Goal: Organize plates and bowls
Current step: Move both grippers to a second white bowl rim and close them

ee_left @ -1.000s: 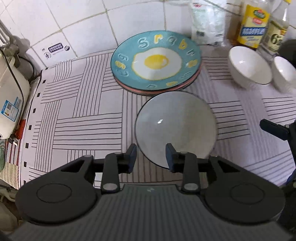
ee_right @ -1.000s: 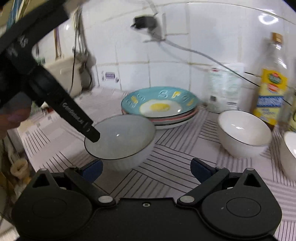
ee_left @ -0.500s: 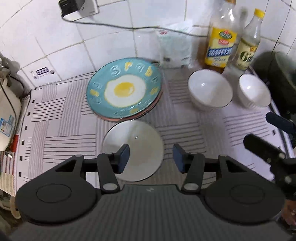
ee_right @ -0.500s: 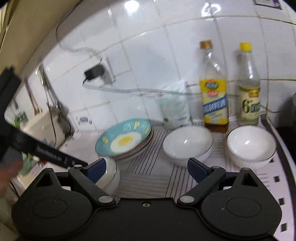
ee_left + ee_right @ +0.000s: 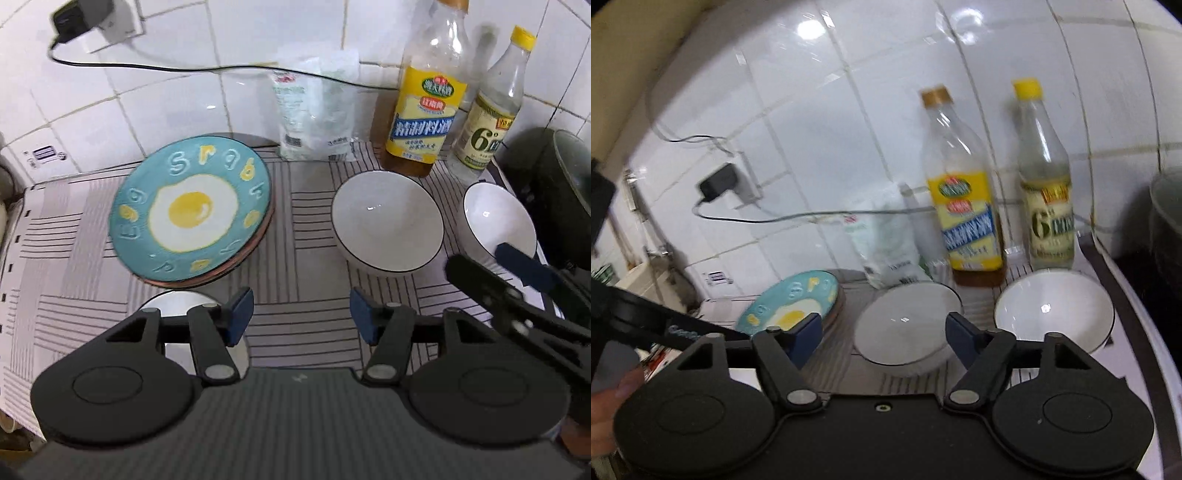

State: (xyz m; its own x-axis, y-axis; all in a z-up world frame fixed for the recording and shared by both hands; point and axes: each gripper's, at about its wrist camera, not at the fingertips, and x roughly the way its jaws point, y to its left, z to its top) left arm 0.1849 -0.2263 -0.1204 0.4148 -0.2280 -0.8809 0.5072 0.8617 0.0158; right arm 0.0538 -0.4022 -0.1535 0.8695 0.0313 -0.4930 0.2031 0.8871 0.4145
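Our left gripper [image 5: 301,314] fingers are opening, empty; our right gripper [image 5: 882,334] fingers are closing, empty, white bowl [image 5: 905,328] beyond them

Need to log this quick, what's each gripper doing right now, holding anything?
Left gripper: open and opening, nothing between its fingers.
Right gripper: open but closing, holding nothing; a white bowl sits beyond it.

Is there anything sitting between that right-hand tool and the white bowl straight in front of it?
Nothing visible does. The right tool is empty, its jaws closing, and only bare striped mat lies between it and the middle white bowl. The second white bowl sits off to one side, the egg plate to the other.
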